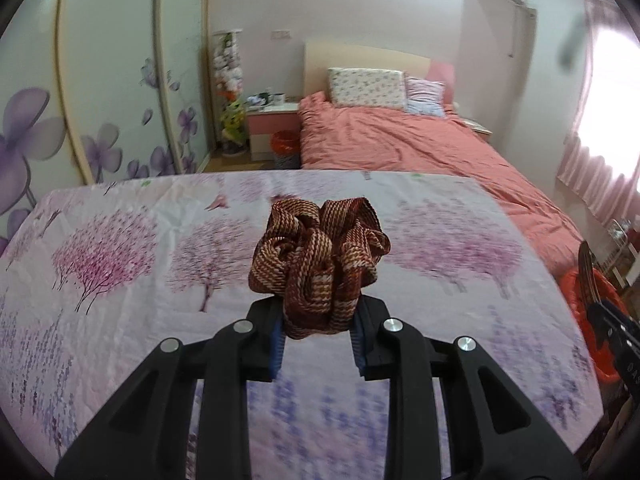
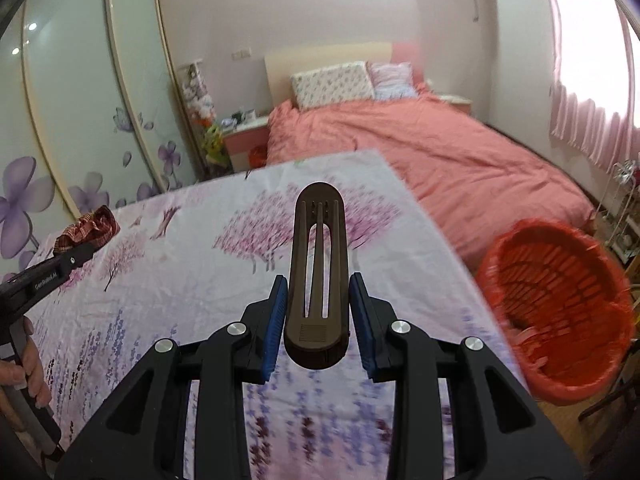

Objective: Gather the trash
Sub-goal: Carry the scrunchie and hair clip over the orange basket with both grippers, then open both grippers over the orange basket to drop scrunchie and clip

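Left gripper (image 1: 318,330) clamped on crumpled red-and-cream woven strap bundle (image 1: 320,256), held above floral lavender-print tablecloth (image 1: 120,260). Right gripper (image 2: 318,320) pinching dark brown slotted plastic paddle-shaped piece (image 2: 318,276), also above cloth. Red-lined round trash basket (image 2: 560,304) just beside table, right.

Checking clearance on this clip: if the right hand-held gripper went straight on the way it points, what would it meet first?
Probably the floral cloth on the table: the right hand-held gripper, shut on a brown slotted piece, tilts down toward it. The red basket sits off to its right. Depth is unclear.
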The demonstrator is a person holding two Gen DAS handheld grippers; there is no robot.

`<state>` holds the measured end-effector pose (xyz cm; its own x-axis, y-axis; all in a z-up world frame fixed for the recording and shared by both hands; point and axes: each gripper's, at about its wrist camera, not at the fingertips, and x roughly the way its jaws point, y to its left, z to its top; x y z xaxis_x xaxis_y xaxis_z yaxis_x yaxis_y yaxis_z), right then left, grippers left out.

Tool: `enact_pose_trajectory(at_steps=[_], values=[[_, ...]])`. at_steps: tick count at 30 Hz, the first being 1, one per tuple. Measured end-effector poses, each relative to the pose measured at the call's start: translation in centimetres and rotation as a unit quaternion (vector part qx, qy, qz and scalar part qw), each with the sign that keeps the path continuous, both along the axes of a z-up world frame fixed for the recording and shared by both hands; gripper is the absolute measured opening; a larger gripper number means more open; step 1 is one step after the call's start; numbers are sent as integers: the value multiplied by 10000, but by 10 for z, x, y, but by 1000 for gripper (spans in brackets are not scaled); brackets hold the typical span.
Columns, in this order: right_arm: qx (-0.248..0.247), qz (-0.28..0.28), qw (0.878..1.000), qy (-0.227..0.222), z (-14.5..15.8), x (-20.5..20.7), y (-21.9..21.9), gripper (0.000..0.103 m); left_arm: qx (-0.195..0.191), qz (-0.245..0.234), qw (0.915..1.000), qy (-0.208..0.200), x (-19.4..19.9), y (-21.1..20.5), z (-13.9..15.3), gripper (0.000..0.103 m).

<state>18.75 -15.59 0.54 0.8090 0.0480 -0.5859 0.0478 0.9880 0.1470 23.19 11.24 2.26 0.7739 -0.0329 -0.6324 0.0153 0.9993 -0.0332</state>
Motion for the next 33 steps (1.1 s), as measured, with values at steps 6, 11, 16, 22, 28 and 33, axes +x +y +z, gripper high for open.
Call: enact_pose_trajectory(at_steps=[6, 11, 16, 22, 28, 33], values=[[-153, -264, 9992, -271, 16, -27, -25, 33, -34, -429, 9990, -139, -21, -42, 19, 27], [-218, -538, 9976, -374, 20, -43, -51, 33, -101, -835, 9963, -175, -38, -85, 29, 27], [-156, -851, 9953, -444, 20, -56, -82, 33, -108, -1246, 9920, -174, -52, -132, 33, 27], [26, -1186, 9920, -439, 14, -65, -118, 33, -192, -1725, 9847, -128, -58, -185, 30, 27], [135, -1430, 9889, -379, 2, -67, -147, 33, -278, -2147, 9763, -17, -62, -240, 22, 27], [220, -1607, 9863, -313, -8, -65, -171, 33, -337, -2451, 9688, 137, -58, -283, 8, 28]])
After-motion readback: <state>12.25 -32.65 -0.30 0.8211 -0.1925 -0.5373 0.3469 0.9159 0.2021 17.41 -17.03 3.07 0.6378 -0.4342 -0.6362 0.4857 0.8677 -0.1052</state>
